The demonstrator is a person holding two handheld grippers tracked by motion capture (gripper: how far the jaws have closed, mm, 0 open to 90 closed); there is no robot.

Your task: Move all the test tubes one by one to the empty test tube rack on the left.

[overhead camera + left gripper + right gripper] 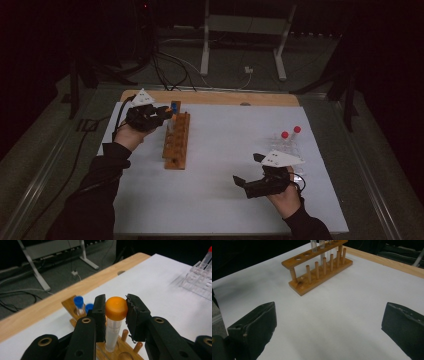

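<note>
High view: on the white-covered bench, the left gripper (pixel 167 113) is at the far end of the wooden rack (pixel 177 141), which stands near the left edge and runs toward the far edge. The right gripper (pixel 248 172) hovers near the front right, just in front of a clear plastic rack (pixel 289 147) holding two red-capped tubes (pixel 291 134).

Left gripper view: the jaws are clamped on the orange-capped tube (pixel 115 321) at its cap, and the tube's lower end sits in a hole of the wooden rack. Two blue-capped tubes (pixel 82 306) stand just behind it at the rack's far end. The tube looks light, stiff and smooth; clear plastic or glass I cannot tell in this dim light, so it may be fragile. The ribbed cap is the best place to take hold, as the bare wall below would likely slip. Faint marks show on the tube wall; no writing can be read.

Right gripper view: its fingers (pixel 255 325) stand wide apart with nothing between them, pointing across bare bench at the wooden rack.
</note>
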